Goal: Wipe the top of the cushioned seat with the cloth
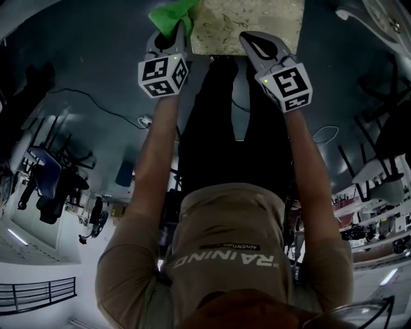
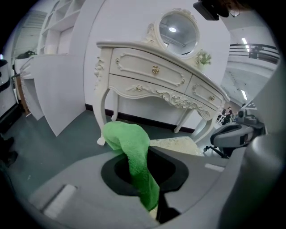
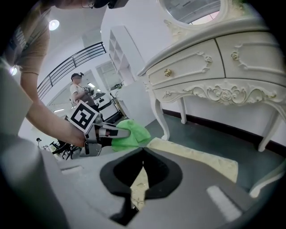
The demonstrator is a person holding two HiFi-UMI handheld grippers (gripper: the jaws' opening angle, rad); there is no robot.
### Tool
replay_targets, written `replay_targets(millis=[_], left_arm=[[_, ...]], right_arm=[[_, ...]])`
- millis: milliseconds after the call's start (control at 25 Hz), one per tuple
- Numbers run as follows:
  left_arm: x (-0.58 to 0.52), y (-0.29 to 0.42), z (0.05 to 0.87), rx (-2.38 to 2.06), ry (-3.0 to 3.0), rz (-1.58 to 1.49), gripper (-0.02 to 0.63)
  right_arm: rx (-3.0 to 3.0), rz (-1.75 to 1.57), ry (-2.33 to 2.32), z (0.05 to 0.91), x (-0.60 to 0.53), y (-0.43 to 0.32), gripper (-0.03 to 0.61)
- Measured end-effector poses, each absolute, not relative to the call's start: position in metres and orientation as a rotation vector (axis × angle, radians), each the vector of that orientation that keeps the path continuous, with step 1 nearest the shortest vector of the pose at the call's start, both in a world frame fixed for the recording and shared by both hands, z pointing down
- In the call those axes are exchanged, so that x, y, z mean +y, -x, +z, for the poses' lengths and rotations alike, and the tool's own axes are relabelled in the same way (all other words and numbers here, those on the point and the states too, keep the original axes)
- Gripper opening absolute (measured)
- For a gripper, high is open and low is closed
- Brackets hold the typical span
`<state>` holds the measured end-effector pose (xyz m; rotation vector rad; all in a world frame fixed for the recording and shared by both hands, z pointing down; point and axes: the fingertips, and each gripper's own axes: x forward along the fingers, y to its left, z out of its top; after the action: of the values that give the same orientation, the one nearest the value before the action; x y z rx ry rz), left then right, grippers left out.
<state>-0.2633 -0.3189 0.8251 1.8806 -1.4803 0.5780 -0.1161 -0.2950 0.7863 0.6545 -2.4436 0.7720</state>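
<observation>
Looking down from the head view, the left tool (image 1: 169,37) pinches a green cloth (image 1: 168,15) at the left corner of the pale patterned seat (image 1: 250,26). The right tool (image 1: 255,44) sits over the seat's near edge, apart from the cloth, and both bare forearms reach out over a dark floor (image 1: 96,58). Left gripper view: the jaws are clamped on the cloth, which runs down between them and bunches up above their tips, with the seat just behind and a white carved dresser (image 2: 156,78) with an oval mirror (image 2: 178,27) beyond. Right gripper view: the jaws meet at their tips with nothing between them, the seat showing through the slit below. The left tool and its cloth are at the seat's far corner, and whether the cloth touches the cushion I cannot tell.
</observation>
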Motion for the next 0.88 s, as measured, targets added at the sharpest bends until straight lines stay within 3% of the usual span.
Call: replay_targets(millis=[320, 880], left_arm=[[-0.3, 0.308, 0.863, -1.478, -1.804, 0.617, 0.048], [-0.289, 0.231, 0.896, -1.352, -1.81, 0.655, 0.048]], right_arm=[[-2.419, 0.792, -0.602, 0.799, -0.281, 0.161, 0.002], [-2.41, 0.81, -0.679, 0.806, -0.275, 0.137, 0.002]])
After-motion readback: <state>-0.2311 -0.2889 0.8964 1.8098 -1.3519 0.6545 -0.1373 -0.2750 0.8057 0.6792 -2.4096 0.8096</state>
